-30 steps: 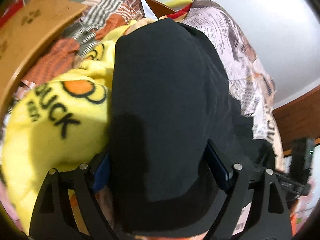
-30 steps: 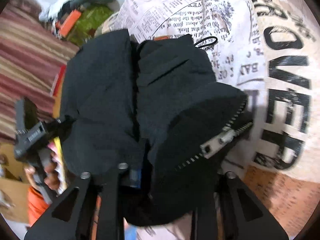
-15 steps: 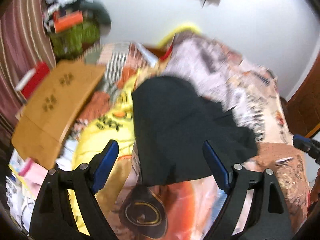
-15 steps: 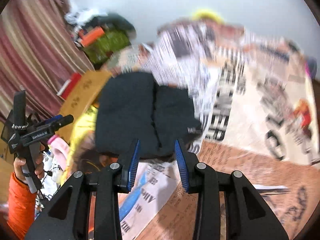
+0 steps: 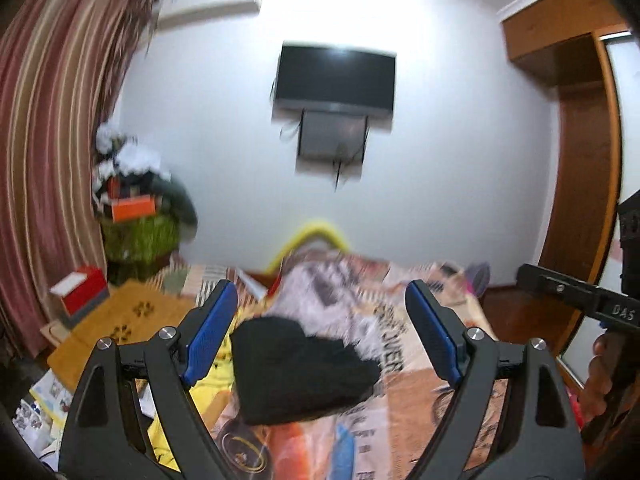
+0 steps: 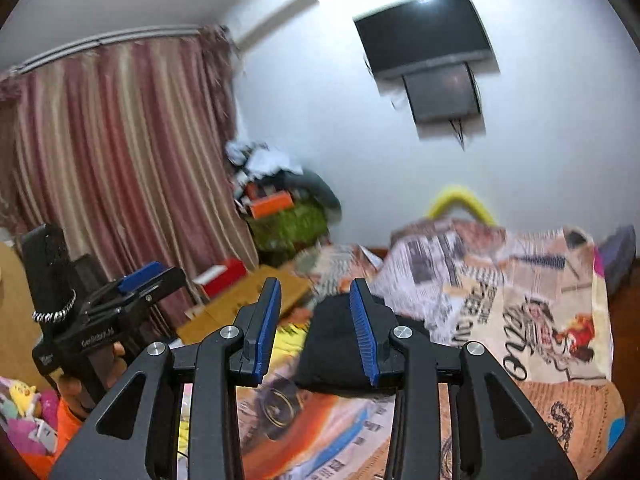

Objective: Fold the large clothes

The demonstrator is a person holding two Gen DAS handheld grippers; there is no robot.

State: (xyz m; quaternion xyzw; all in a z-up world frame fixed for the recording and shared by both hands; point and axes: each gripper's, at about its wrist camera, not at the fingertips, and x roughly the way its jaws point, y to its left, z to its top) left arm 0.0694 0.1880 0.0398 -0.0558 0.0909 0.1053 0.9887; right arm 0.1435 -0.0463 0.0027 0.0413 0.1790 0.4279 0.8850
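Folded black garment (image 5: 300,368) lies on the bed (image 5: 404,412), on the patterned newsprint-and-orange cover, toward the bed's left edge; compact, dark, roughly heart-shaped lump from the left wrist view; blurred, so zip and seams not readable. In the right wrist view the same garment (image 6: 336,344) sits partly behind the right-hand blue pad.

Left gripper (image 5: 322,336): jaws stand wide apart, blue pads clear on both sides, nothing between them; the garment appears in the gap but lies on the bed below and beyond, not touched. Seen from the right wrist view as well, at the left edge (image 6: 150,276), held by a hand in an orange sleeve (image 6: 66,412).

Right gripper (image 6: 316,328): jaws set narrow but with an open gap; pads grip nothing; bed cover and garment visible through and behind the gap. Its body shows at the right edge of the left view (image 5: 576,300).

Yellow blanket (image 5: 216,372) lies just beside the garment, at the bed's left edge; cardboard sheet (image 5: 120,320) beyond that edge, red-and-white box (image 5: 80,292) on it; striped curtain (image 6: 120,168) along the left wall; wall television (image 5: 336,80) above the bed's far end; yellow hoop-like thing (image 5: 316,232) at the far edge, identity unclear.
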